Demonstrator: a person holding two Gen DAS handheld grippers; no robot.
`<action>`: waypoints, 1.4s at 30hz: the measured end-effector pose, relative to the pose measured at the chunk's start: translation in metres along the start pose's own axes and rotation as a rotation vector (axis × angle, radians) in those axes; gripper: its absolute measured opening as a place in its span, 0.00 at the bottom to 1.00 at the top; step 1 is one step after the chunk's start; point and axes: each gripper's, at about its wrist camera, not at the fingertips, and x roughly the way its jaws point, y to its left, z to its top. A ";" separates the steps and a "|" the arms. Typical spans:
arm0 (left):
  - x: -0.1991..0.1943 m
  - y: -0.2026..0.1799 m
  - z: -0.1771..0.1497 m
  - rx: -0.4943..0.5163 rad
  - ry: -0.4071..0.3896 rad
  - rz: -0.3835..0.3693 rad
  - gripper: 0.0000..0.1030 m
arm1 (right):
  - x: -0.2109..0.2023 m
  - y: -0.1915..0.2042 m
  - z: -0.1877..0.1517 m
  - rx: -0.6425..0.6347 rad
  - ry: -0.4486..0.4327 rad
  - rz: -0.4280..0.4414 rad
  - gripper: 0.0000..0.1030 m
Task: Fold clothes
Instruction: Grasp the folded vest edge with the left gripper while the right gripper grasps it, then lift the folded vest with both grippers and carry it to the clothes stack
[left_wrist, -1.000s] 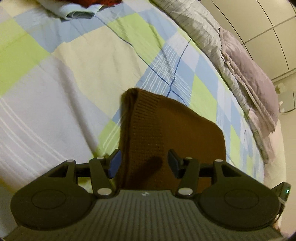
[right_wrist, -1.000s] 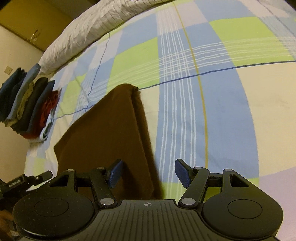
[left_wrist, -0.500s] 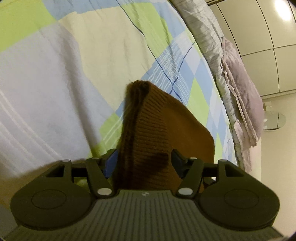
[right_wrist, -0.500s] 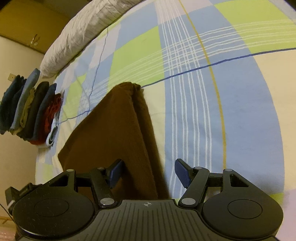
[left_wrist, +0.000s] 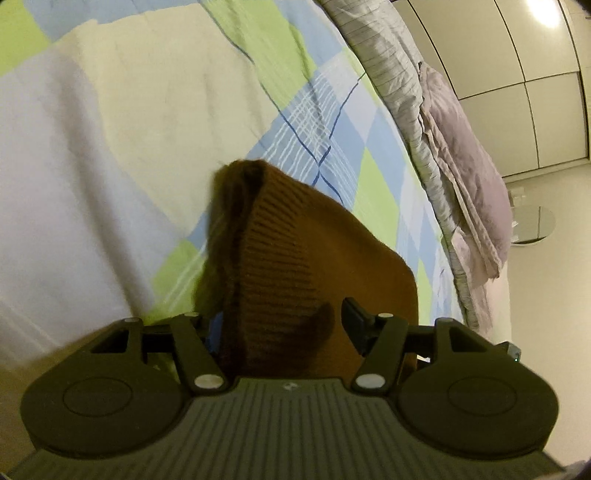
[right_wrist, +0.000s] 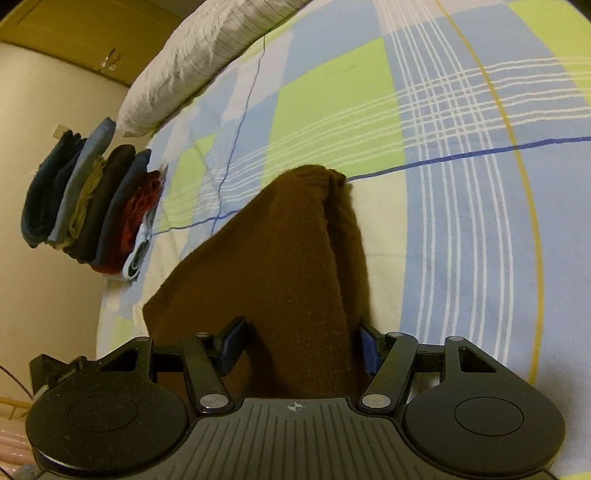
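Observation:
A brown knitted garment (left_wrist: 317, 269) lies folded on the checked bedsheet (left_wrist: 110, 147), its ribbed edge raised in a ridge. My left gripper (left_wrist: 282, 321) is open, with that near edge standing between its fingers; the left pad is partly hidden behind the cloth. In the right wrist view the same brown garment (right_wrist: 280, 266) runs away from me to a folded corner. My right gripper (right_wrist: 301, 347) is open too, its blue pads on either side of the garment's thick folded edge.
A stack of folded clothes (right_wrist: 92, 206) sits at the bed's left edge, below a striped pillow (right_wrist: 207, 62). A grey rumpled pillow (left_wrist: 469, 184) lies along the far side of the bed. Wall panels and a round mirror-like disc (left_wrist: 532, 225) stand beyond.
Both grippers have slid forward over the garment's near edge, so more cloth sits between the fingers. The edge has risen off the sheet. Both jaws stay wide.

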 end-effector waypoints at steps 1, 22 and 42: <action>-0.001 0.004 0.000 -0.015 0.001 -0.012 0.54 | -0.001 -0.002 -0.001 -0.003 0.007 0.012 0.63; -0.011 -0.016 0.014 0.074 0.015 -0.057 0.16 | 0.017 0.021 0.001 -0.006 0.016 0.072 0.25; -0.274 -0.038 0.087 0.287 0.058 -0.059 0.15 | 0.002 0.288 -0.133 0.156 -0.170 0.061 0.25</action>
